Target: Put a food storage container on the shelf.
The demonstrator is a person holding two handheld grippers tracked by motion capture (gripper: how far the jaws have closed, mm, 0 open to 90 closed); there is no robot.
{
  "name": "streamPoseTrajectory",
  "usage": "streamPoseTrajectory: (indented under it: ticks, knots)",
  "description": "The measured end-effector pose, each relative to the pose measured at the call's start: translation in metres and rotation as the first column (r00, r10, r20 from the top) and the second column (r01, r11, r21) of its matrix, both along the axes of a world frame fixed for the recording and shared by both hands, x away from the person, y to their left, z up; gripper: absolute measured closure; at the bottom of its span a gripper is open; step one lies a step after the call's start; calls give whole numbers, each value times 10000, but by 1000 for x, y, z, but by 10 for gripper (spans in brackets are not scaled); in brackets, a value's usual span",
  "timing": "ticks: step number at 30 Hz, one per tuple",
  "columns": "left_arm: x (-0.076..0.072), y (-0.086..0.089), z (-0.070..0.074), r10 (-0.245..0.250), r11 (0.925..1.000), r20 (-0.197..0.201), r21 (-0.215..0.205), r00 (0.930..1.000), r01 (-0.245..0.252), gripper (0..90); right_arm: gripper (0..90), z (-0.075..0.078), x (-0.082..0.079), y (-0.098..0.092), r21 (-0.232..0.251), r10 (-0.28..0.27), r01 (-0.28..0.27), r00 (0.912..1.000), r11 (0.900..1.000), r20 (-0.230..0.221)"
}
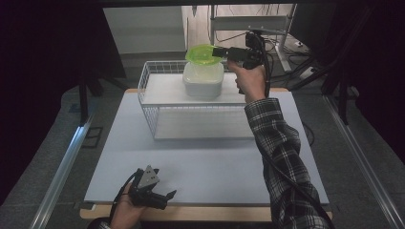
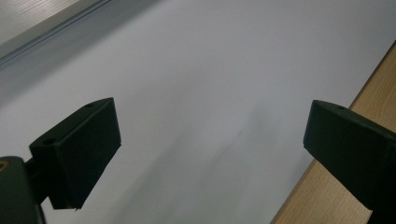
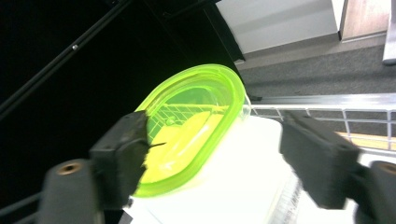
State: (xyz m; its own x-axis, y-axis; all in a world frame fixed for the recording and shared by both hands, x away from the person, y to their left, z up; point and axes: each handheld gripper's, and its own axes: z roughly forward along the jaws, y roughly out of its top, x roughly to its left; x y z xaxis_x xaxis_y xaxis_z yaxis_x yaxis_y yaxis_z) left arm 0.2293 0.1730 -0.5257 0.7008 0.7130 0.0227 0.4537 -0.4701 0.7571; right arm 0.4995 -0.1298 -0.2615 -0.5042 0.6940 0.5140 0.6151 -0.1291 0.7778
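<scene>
The right hand-held gripper (image 1: 220, 51) had its jaws spread beside the tilted green lid (image 1: 200, 53), which leaned on the white container (image 1: 203, 79) atop the wire rack (image 1: 157, 109). The left hand-held gripper (image 1: 165, 196) rested spread and empty on the surface (image 1: 205, 167).

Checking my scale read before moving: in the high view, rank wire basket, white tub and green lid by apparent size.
1. White wire basket, clearly largest.
2. White plastic tub, on the basket's shelf.
3. Translucent green oval lid, smaller-looking, though tilted, so its size is less certain.
</scene>
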Motion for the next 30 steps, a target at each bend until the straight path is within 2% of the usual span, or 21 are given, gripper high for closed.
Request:
streamPoseTrajectory:
  ticks: [3, 9, 13, 17, 23, 25, 26, 29, 30]
  knots:
    - [0, 0, 0, 1, 10000, 13, 9, 10000, -1, 35, 170, -2, -4, -4, -256, 223, -217, 9995, 9994, 228]
    - [0, 1, 0, 16, 10000, 48, 30, 10000, -16, 35, 122, -7, -12, -10, -549, 540, -508, 9968, 9972, 584]
    - [0, 1, 0, 59, 10000, 63, -26, 10000, -59, 35, 92, -14, -24, -15, -978, 822, -727, 9919, 9925, 966]
    - [0, 1, 0, 107, 9999, 74, -115, 9999, -106, 34, 85, -18, -33, -17, -1162, 994, -865, 9889, 9895, 1105]
    - [0, 1, 0, 132, 9998, 95, -155, 9999, -131, 34, 79, -25, -49, -19, -1739, 1419, -1166, 9798, 9778, 1407]
    - [0, 1, 1, 137, 9998, 107, -146, 9998, -135, 34, 77, -28, -54, -20, -2004, 1552, -1228, 9757, 9720, 1549]
    - [0, 1, 1, 142, 9998, 111, -148, 9998, -140, 34, 76, -31, -58, -20, -2236, 1683, -1295, 9720, 9660, 1640]
    - [0, 1, 1, 140, 9998, 108, -136, 9998, -138, 34, 76, -35, -63, -20, -2407, 1790, -1368, 9702, 9609, 1632]
    - [0, 1, 1, 142, 9998, 110, -136, 9998, -140, 34, 75, -38, -65, -20, -2472, 1884, -1432, 9673, 9583, 1701]
